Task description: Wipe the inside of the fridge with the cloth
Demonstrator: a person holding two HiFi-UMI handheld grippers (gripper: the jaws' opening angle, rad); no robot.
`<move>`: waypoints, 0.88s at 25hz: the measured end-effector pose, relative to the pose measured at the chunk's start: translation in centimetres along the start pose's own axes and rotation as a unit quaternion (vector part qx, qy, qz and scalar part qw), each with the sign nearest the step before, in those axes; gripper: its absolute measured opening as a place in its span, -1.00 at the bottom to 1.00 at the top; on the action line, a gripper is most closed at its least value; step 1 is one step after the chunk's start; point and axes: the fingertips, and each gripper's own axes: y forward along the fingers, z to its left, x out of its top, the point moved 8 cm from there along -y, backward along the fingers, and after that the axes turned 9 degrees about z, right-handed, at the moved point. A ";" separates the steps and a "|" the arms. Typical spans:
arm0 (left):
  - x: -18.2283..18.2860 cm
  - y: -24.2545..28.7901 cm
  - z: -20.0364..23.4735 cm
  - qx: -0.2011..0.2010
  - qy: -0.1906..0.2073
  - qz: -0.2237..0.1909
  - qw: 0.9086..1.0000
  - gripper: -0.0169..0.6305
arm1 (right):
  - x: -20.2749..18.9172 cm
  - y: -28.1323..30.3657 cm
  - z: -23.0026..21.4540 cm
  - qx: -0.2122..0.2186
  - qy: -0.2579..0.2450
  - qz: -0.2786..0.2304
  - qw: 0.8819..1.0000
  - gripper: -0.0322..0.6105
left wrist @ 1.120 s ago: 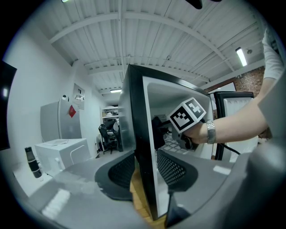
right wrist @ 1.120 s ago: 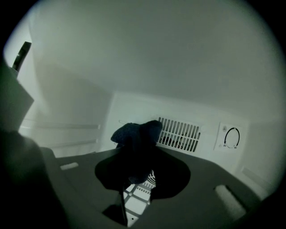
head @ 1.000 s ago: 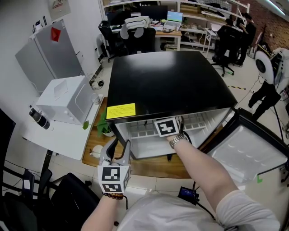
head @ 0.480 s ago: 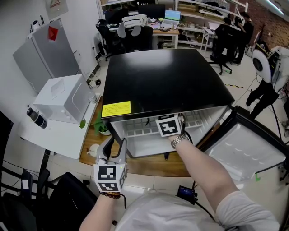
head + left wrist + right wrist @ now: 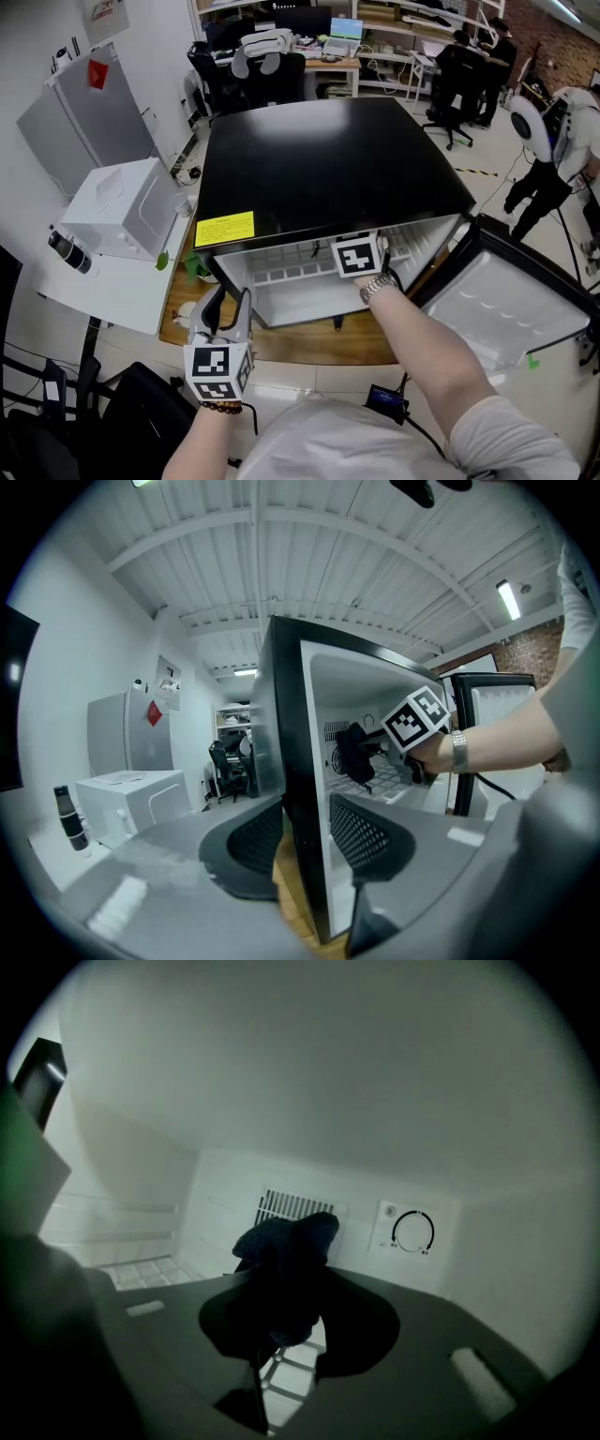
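Overhead, right gripper (image 5: 358, 253) reaches into open fridge (image 5: 328, 169), farther right than a second ago; left gripper (image 5: 228, 302) hovers outside. Left gripper view: jaws apart, empty. Right gripper view: jaws clamped on dark cloth (image 5: 284, 1246), bunched upright, tip toward rear vent (image 5: 284, 1204).

Left tool (image 5: 305, 825) jaws apart, black fridge (image 5: 289, 761) edge ahead, right tool (image 5: 371, 752) gripping dark cloth (image 5: 352, 747) inside
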 end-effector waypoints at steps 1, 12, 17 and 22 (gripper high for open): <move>0.0 0.0 0.0 0.000 0.000 0.000 1.000 -0.48 | -0.1 0.0 -0.3 -0.002 0.001 0.001 1.000 -0.57; 0.0 0.0 0.0 0.005 -0.002 0.002 1.000 -0.48 | -0.7 -0.3 -2.0 -0.014 0.001 0.005 1.000 -0.57; 0.0 0.0 -0.1 0.008 -0.004 0.002 1.000 -0.48 | -1.2 -0.5 -3.4 -0.028 0.010 0.011 0.999 -0.57; 0.0 0.0 -0.1 0.012 -0.008 0.001 1.000 -0.48 | -1.7 -0.7 -4.9 -0.045 0.019 0.019 0.999 -0.57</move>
